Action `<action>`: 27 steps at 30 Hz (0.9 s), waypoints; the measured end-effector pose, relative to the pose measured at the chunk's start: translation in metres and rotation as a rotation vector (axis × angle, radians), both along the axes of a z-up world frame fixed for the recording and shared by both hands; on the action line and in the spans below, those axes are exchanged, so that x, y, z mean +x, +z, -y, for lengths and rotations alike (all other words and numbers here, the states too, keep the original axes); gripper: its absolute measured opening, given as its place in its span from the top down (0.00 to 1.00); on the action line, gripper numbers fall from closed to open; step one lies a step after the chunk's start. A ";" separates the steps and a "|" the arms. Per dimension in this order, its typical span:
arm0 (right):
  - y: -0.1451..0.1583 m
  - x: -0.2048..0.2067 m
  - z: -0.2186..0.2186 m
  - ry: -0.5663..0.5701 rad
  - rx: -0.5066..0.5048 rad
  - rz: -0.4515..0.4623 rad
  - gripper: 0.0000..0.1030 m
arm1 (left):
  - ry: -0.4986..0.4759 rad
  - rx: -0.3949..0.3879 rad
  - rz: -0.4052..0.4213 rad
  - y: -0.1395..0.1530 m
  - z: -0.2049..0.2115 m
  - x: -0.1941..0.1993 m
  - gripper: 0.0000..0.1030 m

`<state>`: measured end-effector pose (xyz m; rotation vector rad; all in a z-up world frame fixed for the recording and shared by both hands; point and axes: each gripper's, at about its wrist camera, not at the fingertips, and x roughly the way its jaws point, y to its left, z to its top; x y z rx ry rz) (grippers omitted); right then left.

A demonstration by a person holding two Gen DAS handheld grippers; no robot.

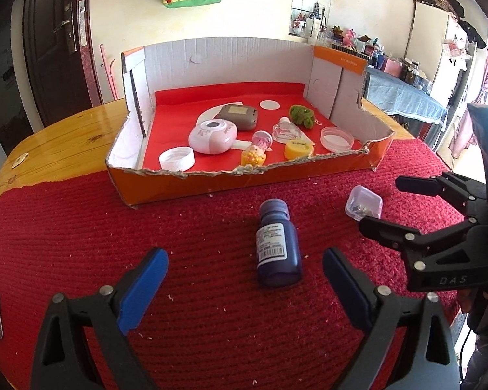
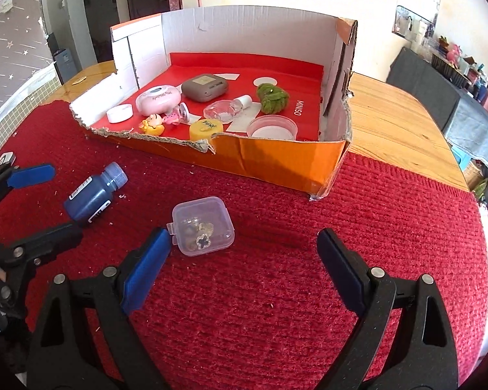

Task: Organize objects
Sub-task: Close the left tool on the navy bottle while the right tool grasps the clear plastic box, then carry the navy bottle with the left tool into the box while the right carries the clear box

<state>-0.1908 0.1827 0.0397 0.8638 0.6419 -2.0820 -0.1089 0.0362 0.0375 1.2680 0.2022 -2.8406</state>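
A dark blue bottle [image 1: 278, 247] with a white label lies on its side on the red knitted mat [image 1: 81, 227], cap toward the box. It lies between the jaws of my left gripper [image 1: 245, 258], which is open, neither pad touching it. A small clear plastic case [image 2: 203, 226] of trinkets sits on the mat between the jaws of my right gripper [image 2: 244, 237], also open; the case is close against the left pad [image 2: 146, 269]. Behind both stands an orange cardboard box [image 1: 244, 180] with a torn front wall and red lining.
Inside the box lie a pink round case [image 1: 213, 136], a grey case [image 1: 237, 116], a white cap [image 1: 176, 159], a yellow cap [image 1: 298, 150], a clear lid [image 1: 337, 137], a green fuzzy item [image 1: 302, 115] and small figures [image 1: 257, 152]. Bare wooden table [image 1: 65, 136] flanks the box.
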 end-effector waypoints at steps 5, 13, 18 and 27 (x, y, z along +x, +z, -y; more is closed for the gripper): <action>-0.002 0.005 0.006 0.060 0.022 -0.010 0.32 | -0.027 0.010 0.031 -0.008 0.000 -0.007 0.41; -0.004 0.017 0.015 0.132 -0.004 0.000 0.64 | -0.092 0.075 -0.007 0.005 0.000 0.002 0.73; 0.014 0.024 0.009 0.145 -0.064 0.003 0.63 | -0.099 0.072 -0.061 0.025 0.003 0.011 0.73; 0.017 0.024 0.006 0.130 -0.076 0.013 0.63 | -0.098 0.076 -0.065 0.027 0.004 0.016 0.73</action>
